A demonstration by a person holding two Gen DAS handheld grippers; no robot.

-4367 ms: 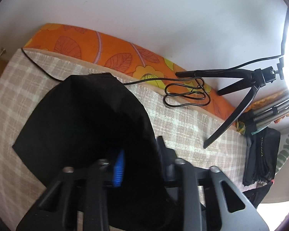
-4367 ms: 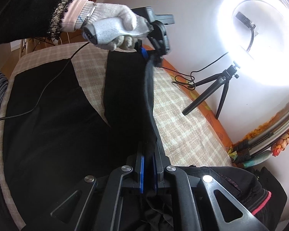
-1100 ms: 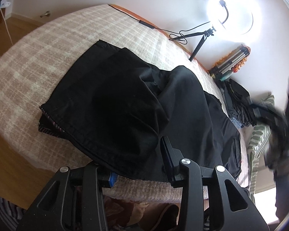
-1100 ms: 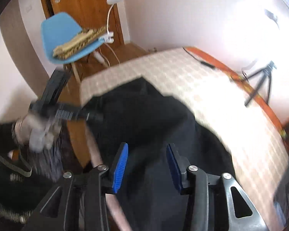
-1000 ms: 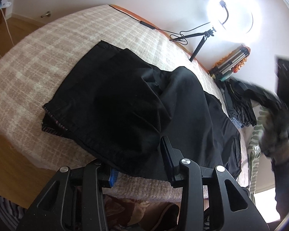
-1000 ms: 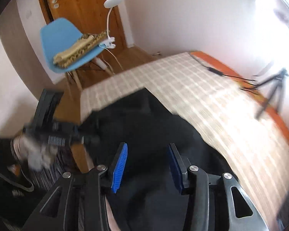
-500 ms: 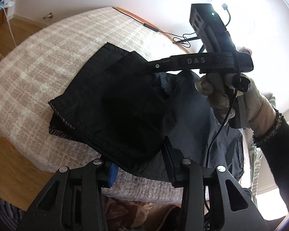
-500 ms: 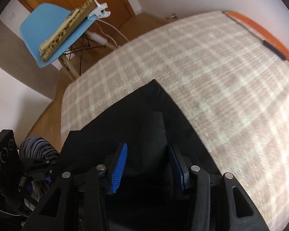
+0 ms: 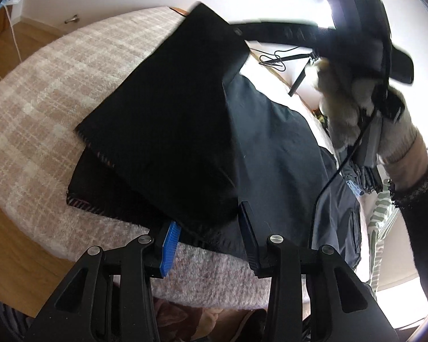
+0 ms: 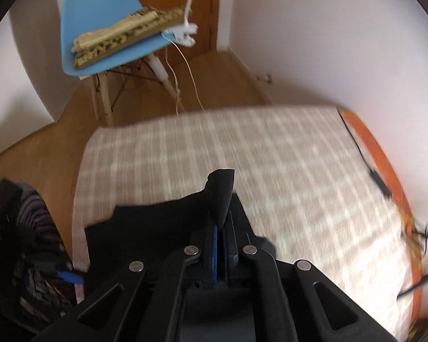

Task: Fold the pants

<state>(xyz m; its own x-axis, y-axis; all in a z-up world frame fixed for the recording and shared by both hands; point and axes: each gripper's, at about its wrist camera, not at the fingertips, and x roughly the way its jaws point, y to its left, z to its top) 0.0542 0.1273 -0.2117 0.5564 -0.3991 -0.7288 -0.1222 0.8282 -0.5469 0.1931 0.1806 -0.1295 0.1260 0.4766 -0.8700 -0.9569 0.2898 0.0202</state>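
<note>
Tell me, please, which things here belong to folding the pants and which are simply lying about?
In use:
- black fabric pants
- left gripper, jaws open around the pants' edge
- right gripper, shut on a pants corner
- beige checked blanket underneath

Lying about:
- blue plastic chair
- folded patterned cloth
- black cable

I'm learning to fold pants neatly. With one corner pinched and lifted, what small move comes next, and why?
Probably carry the right gripper, shut on the lifted corner of the pants, across and lower it, since that flap hangs raised above the bed while the left gripper is open at the near edge.
</note>
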